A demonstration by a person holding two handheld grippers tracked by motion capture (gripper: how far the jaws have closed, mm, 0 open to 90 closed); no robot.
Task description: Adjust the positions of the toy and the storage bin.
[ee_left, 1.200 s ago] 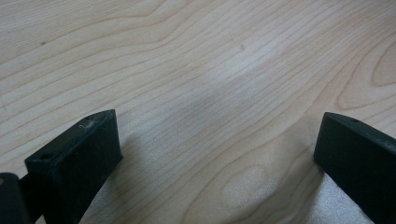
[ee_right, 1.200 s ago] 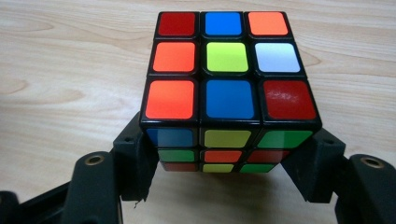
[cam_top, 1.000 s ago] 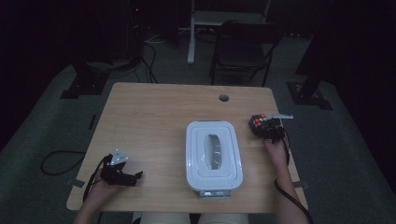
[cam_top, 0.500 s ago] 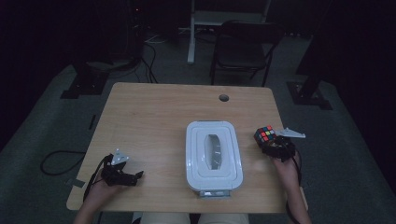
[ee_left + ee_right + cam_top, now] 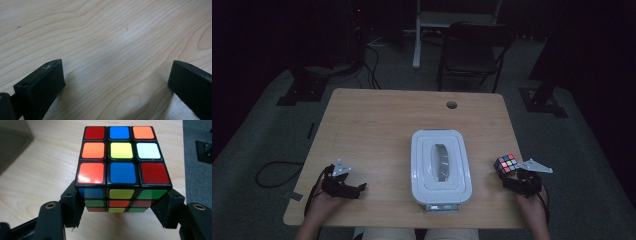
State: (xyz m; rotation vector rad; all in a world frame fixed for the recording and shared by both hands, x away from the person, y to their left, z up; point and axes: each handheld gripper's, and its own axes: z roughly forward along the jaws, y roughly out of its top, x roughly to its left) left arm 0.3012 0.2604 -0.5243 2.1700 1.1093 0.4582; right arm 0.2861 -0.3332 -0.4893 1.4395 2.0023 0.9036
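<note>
The white lidded container [image 5: 441, 169] at the table's [image 5: 377, 125] middle served as the reference for all positions.

Nearest the person, to the container's left, the left gripper [image 5: 354, 189] rested low on the wood with its jaws spread wide and nothing between them; the left gripper view showed bare table [image 5: 112, 45] between the two black fingers [image 5: 40, 85].

To the container's right, close to the table's right edge, the right gripper [image 5: 120, 212] was clamped on the puzzle cube [image 5: 122, 167]. In the right gripper view the jaws pressed two opposite side faces at the cube's lower layers, leaving the top face clear. In the high view the cube [image 5: 505, 163] sat just beyond the right gripper [image 5: 512, 176], apart from the container.

Assessment: the cube was judged light, rigid and hard-shelled, with smooth glossy stickers likely to slip under a slack hold. Its layers can twist, so a grip square across flat opposing faces, as seen, appeared sounder than one on edges or corners. Breakage risk was judged low.

Beyond the container, a round cable hole [image 5: 452, 105] marked the table's far side, with a chair [image 5: 472, 55] on the floor behind.
</note>
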